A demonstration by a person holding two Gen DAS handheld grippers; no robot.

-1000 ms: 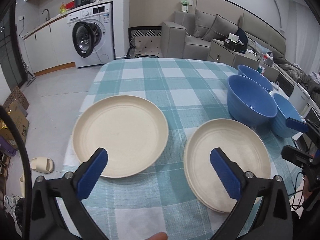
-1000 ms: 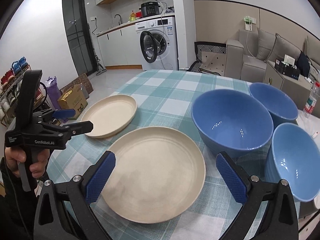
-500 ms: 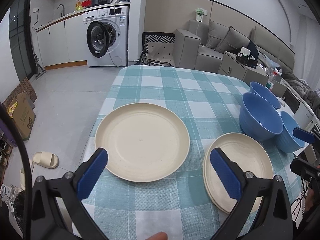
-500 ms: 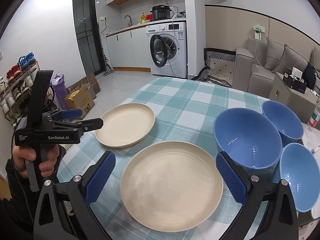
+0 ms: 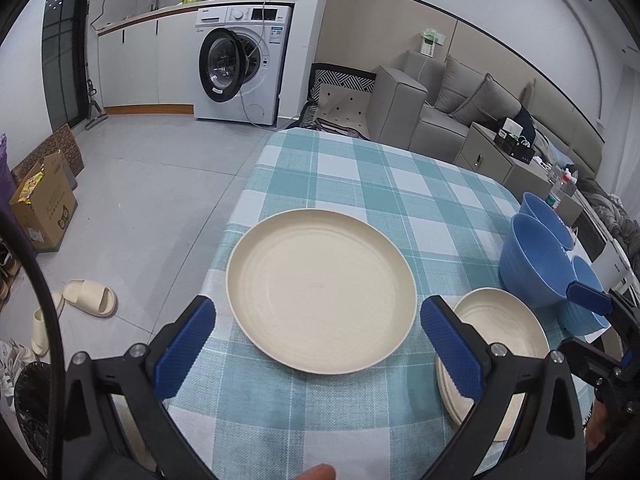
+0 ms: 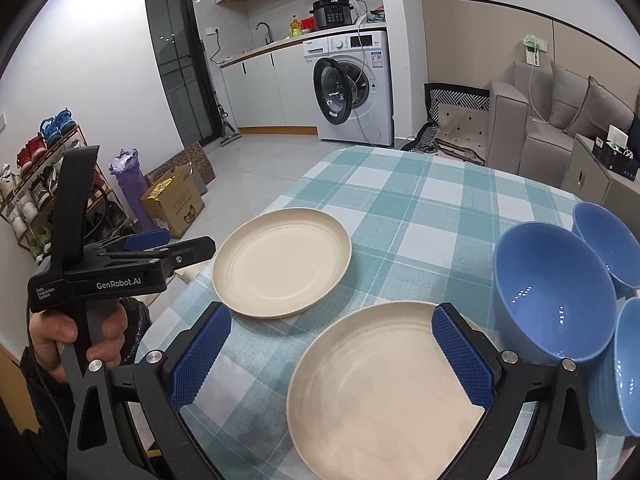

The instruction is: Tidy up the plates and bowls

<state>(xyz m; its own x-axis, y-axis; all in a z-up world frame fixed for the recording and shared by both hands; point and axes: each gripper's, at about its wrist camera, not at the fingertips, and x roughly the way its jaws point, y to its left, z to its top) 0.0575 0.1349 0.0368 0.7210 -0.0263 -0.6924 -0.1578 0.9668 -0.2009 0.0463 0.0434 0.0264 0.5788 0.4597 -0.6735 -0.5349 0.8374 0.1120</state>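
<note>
Single cream plate [image 5: 322,290] lies flat on the checked tabletop [image 5: 400,196], near its left edge. Beside it sits a plate stack [image 6: 380,388]. Three blue bowls [image 6: 554,296] cluster right of the stack. Left gripper [image 5: 320,352] and right gripper [image 6: 332,356] hover above, jaws released, empty.

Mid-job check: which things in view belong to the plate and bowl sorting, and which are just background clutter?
Job items:
- cream plate on the left
- cream plate on the right
- three blue bowls
- left gripper, open
- right gripper, open

Just lying about:
- slippers
- cardboard box
- washing machine
- shoe rack
</note>
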